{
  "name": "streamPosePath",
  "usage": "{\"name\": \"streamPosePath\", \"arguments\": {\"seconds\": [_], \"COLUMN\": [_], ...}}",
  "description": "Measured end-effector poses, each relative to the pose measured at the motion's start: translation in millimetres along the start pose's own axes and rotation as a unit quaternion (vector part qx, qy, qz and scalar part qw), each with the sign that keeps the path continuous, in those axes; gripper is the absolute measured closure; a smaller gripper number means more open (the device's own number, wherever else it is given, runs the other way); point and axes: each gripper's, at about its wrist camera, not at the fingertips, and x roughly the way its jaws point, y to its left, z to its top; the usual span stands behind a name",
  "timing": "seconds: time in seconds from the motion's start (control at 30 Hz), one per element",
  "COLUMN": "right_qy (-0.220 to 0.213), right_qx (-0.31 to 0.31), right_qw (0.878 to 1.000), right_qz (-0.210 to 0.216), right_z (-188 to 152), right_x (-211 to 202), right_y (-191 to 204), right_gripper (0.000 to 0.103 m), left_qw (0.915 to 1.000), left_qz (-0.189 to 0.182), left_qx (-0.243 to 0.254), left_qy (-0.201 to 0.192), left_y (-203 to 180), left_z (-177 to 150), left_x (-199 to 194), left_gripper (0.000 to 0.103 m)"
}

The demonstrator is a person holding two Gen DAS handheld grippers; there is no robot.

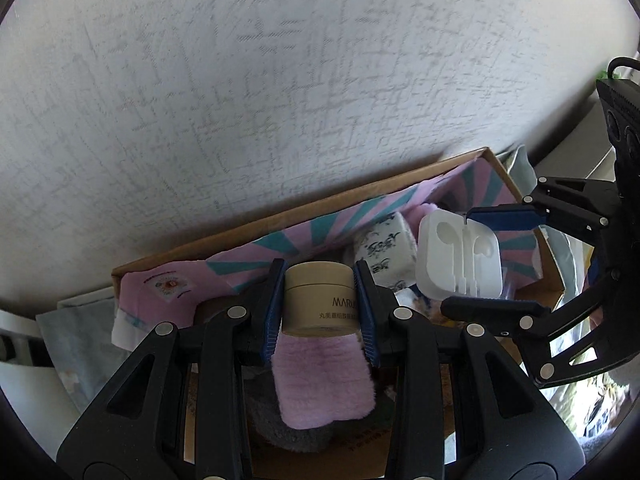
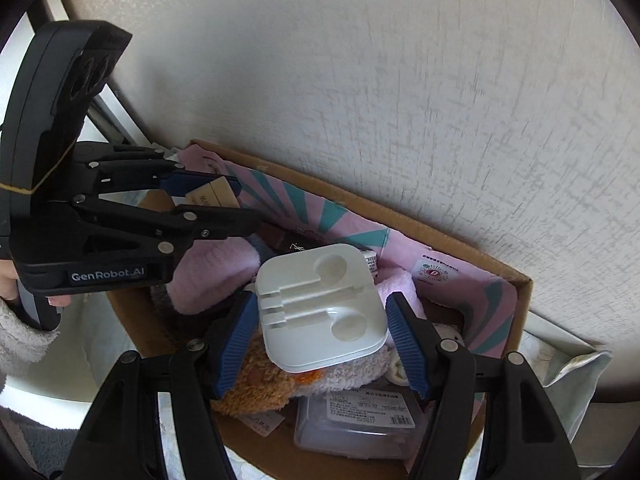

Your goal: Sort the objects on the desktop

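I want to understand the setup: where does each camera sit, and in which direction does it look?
Left wrist: on the left gripper, looking down at the beige jar it grips over the cardboard box.
Right wrist: on the right gripper, its pads on the white tray; a fuzzy sleeve shows.
Shared: box, tray, each other's gripper.

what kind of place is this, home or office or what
Probably a room in a home, though little shows. A cardboard box of household odds and ends stands against a textured white wall: fluffy pink cloth, a beige cosmetic jar, a white earphone tray.
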Motion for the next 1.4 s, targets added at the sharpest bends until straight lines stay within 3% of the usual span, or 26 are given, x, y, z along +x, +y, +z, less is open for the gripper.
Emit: {"name": "streamPosePath", "arguments": {"seconds": [0.13, 0.17, 0.2, 0.23, 0.27, 0.33, 0.6, 0.77, 1.0, 1.13, 1.3, 1.4], "right_qy": [0.002, 0.003, 0.003, 0.001, -0.004, -0.011, -0.02, -0.026, -0.04, -0.049, -0.051, -0.055], "right_qx": [0.009, 0.015, 0.024, 0.034, 0.042, 0.051, 0.066, 0.091, 0.128, 0.146, 0.198, 0.21], "right_qw": [1.0, 1.0, 0.999, 0.999, 0.999, 0.998, 0.996, 0.994, 0.985, 0.979, 0.967, 0.963], "right_qz": [-0.023, -0.024, -0.023, -0.022, -0.021, -0.028, -0.056, -0.063, -0.105, -0.133, -0.15, -0.161], "right_z": [1, 0, -1, -3, -6, -10, -19, -23, -37, -47, -66, -76], "right_x": [4, 5, 5, 5, 3, -1, -7, -21, -59, -85, -112, -124], "right_y": [-4, -5, -8, -11, -13, -15, -17, -17, -8, -4, 2, 11], "right_gripper": [0.04, 0.035, 0.029, 0.013, 0.0, 0.0, 0.0, 0.0, 0.0, 0.0, 0.0, 0.0], "left_qw": [0.9995, 0.9991, 0.9989, 0.9988, 0.9986, 0.9982, 0.9981, 0.997, 0.9895, 0.9866, 0.9762, 0.974], "left_qz": [0.029, 0.034, 0.03, 0.025, 0.027, 0.034, 0.041, 0.027, 0.085, 0.078, 0.152, 0.151], "left_qx": [-0.008, -0.022, -0.033, -0.039, -0.045, -0.046, -0.044, -0.068, -0.095, -0.116, -0.124, -0.13], "left_qy": [0.005, 0.012, 0.016, 0.015, 0.003, -0.016, -0.014, -0.026, -0.07, -0.084, -0.092, -0.108], "left_y": [2, 5, 8, 9, 11, 11, 6, 2, -6, -11, -24, -31], "left_z": [2, 2, 2, 2, 1, -2, -6, -9, -12, -26, -44, -55], "left_x": [1, 2, 2, 2, -2, -7, -10, -28, -72, -96, -131, -151], "left_gripper": [0.07, 0.067, 0.046, 0.0, 0.004, 0.0, 0.0, 0.0, 0.0, 0.0, 0.0, 0.0]}}
